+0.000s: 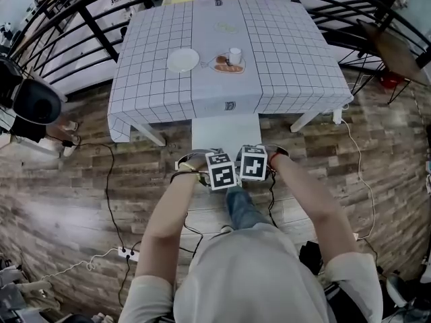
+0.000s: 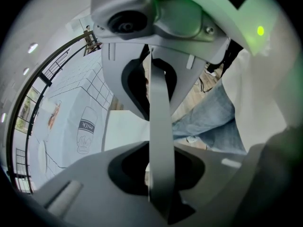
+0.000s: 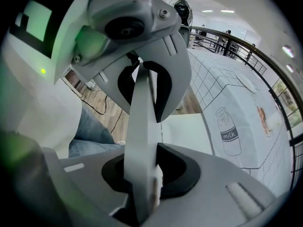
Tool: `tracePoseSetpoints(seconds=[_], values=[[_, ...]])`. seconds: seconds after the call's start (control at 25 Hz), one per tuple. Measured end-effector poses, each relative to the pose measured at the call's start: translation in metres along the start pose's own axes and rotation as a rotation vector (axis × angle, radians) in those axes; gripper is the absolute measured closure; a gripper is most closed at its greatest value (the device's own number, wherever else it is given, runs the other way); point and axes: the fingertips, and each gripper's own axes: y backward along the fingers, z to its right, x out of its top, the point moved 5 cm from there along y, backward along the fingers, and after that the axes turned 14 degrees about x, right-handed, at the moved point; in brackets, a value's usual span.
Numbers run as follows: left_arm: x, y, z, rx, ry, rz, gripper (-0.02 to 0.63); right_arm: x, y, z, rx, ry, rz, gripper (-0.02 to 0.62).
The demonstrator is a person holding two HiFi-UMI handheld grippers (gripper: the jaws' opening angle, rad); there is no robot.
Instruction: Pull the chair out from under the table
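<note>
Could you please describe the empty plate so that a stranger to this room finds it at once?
Look at the square table with the grid-patterned cloth. Near its middle, two dishes lie side by side. The empty plate is the left one: round and plain white, whereas its neighbour holds food and a cup.

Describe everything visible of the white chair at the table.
The white chair has a flat, smooth, plastic-looking seat and stands upright on the wood-plank floor. Its front goes under the white checked tablecloth; the rest sticks out toward the person. Its thin pale back is clamped by the left gripper and the right gripper, side by side. Its legs are hidden.
</note>
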Motion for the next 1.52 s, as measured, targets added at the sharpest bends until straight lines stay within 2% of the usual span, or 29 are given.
tracePoseSetpoints(seconds=[1.52], values=[[0.004, 0.030, 0.093, -0.009, 0.027, 0.005, 0.528, -0.001, -0.026, -0.094, 0.022, 0.013, -0.003, 0.518]])
